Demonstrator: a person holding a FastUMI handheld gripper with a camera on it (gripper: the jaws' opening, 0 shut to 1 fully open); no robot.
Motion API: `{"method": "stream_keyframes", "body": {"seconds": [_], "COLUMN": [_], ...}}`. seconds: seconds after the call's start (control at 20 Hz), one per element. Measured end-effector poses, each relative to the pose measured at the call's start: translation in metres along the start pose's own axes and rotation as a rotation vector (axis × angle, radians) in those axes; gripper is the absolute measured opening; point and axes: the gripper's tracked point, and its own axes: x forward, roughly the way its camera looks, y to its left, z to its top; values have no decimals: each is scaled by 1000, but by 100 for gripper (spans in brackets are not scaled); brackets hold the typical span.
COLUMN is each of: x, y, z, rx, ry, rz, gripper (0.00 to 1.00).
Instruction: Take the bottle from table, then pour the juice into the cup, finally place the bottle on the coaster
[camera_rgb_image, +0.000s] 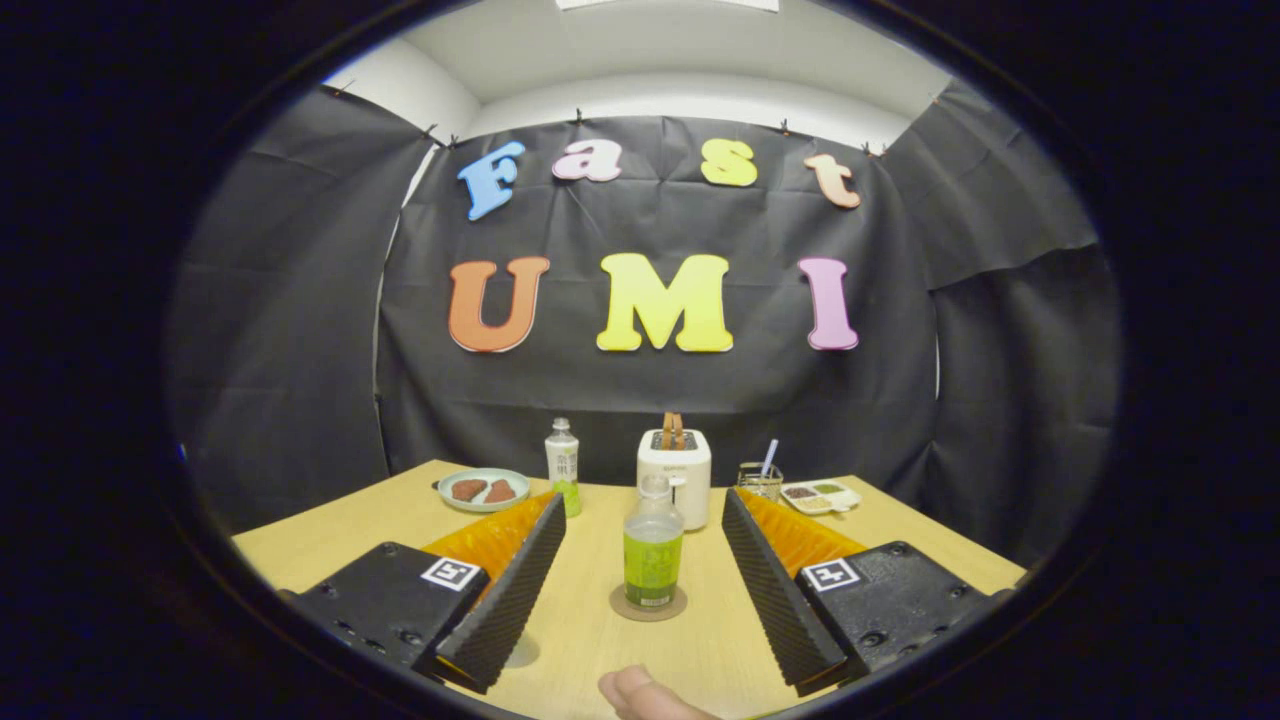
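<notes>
A clear bottle (652, 548) with green juice in its lower half and a pale cap stands upright on a round brown coaster (648, 604) on the wooden table (590, 640). It is between my two fingers, touching neither. My gripper (641, 500) is open wide, one black ribbed finger (515, 585) on each side of the bottle. A small glass cup (760, 481) with a straw in it stands farther back, beyond the right finger.
A second bottle (563, 465) with a white label, a white toaster (675, 470) holding bread, a plate (484, 490) with two brown pieces and a white compartment tray (820, 496) line the table's far edge. A person's fingertip (640, 695) shows at the near edge.
</notes>
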Motion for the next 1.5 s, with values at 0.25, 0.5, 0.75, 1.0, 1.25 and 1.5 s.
{"method": "stream_keyframes", "body": {"seconds": [0.25, 0.5, 0.75, 1.0, 1.25, 1.5], "x": [-76, -146, -187, -202, -215, -217], "y": [-12, -34, -44, -47, -47, -60], "z": [29, 39, 18, -2, -8, -16], "rx": [-8, 34, 47, -11, -4, -33], "ry": [-12, -26, -40, -12, -18, -3], "rz": [-21, -71, -87, -64, -41, -55], "gripper": [100, 100, 100, 100, 100, 100]}}
